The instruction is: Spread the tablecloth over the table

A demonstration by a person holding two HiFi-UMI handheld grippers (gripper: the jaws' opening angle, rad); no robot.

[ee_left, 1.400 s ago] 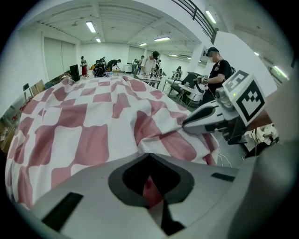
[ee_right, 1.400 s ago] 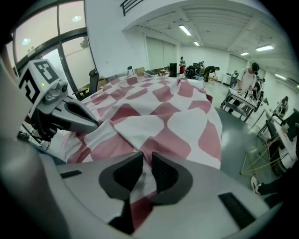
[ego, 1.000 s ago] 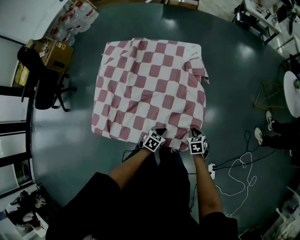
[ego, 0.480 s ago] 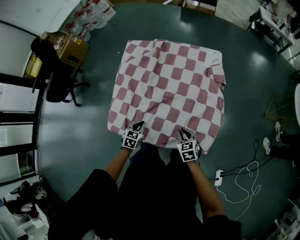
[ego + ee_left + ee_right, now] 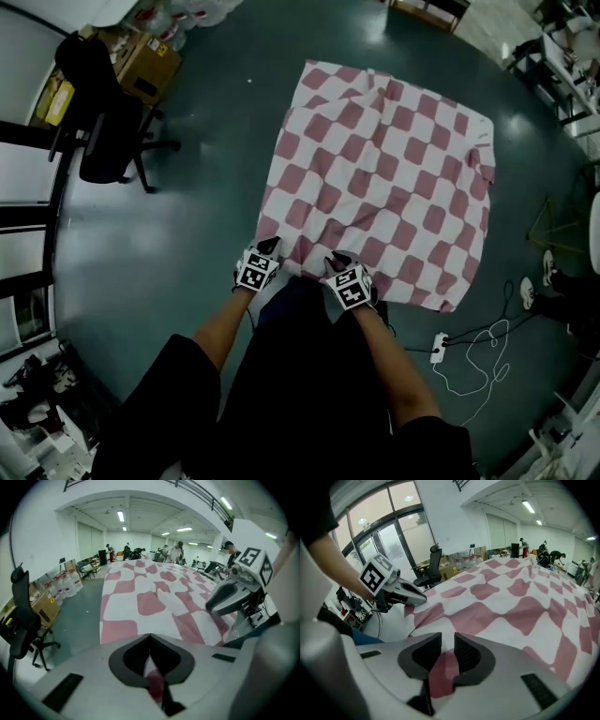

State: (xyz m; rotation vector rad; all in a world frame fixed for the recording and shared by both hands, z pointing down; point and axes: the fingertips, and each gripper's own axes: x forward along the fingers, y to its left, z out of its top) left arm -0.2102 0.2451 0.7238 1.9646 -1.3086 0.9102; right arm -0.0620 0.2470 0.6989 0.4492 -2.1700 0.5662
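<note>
Floor (image 5: 187, 244), dark green and glossy, fills most of the head view. On it stands the table, wholly hidden under the red-and-white checked tablecloth (image 5: 380, 178). The cloth stretches away from the person, forward and off to the right, and its near hem (image 5: 375, 286) hangs at both claws. The coming move turns on this: all of the cloth lies ahead of the jaws and none behind them, so I judge that a pull toward the body would only drag more of it down the near side.

Both grippers work the left end of that hem. The left gripper (image 5: 269, 247) sits at the near left corner. The right gripper (image 5: 336, 258) sits just beside it along the same edge, well short of the near right corner (image 5: 450, 305). That leaves the long run of hem to the right unheld, and the right hand is the nearer one to it. It is also nearer to the rumpled fold (image 5: 483, 164) at the far right corner, which is well apart from both claws.

In the left gripper view the jaw tips meet, pinching a fold of the cloth. In the right gripper view the jaws have just been opening and stand apart. A strip of cloth lies between the pads, not pressed by them.
</note>
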